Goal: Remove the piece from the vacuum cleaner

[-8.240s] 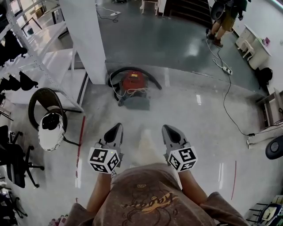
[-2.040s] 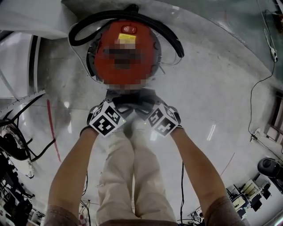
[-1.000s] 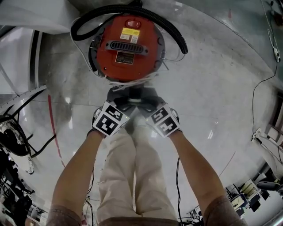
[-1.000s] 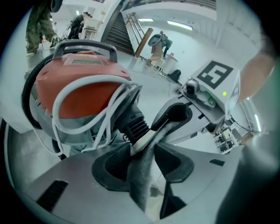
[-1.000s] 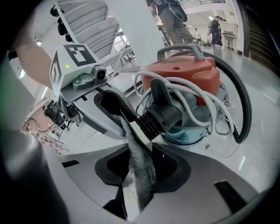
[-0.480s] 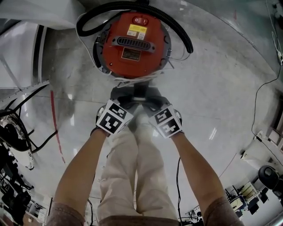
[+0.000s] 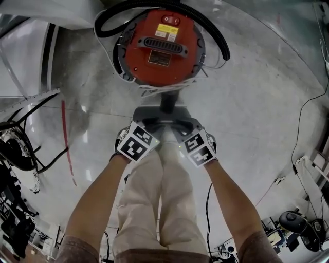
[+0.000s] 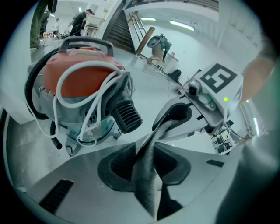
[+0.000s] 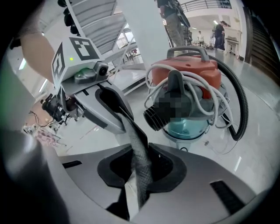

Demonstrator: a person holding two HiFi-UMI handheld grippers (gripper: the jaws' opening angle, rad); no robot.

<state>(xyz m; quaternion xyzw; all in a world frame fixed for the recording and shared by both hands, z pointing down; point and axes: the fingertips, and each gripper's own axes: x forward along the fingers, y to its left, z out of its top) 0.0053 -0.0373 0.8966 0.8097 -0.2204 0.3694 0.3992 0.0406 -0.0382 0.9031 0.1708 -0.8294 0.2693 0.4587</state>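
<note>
The red vacuum cleaner [image 7: 159, 46] stands on the floor ahead of me, its black ribbed port [image 7: 167, 102] pointing at my grippers. A thin grey textured piece [image 8: 146, 175] shows edge-on and runs from one gripper to the other; it appears again in the right gripper view [image 9: 138, 162]. My left gripper [image 7: 149, 123] and right gripper [image 7: 182, 126] meet just short of the port. Both pairs of jaws are closing, and the piece is pinched between them. The piece looks apart from the port [image 8: 127, 116]. In the head view the grippers hide the piece.
A white cord [image 8: 87, 87] is wound round the vacuum and a black hose [image 7: 216, 36] loops behind it. A white pillar base [image 7: 46, 15] and a black chair [image 7: 15, 149] are at the left. Cables [image 7: 303, 118] lie on the floor at the right. My legs are below the grippers.
Both grippers have drawn back from the vacuum toward me, still close together. A gap has opened in which the black ribbed port shows.
</note>
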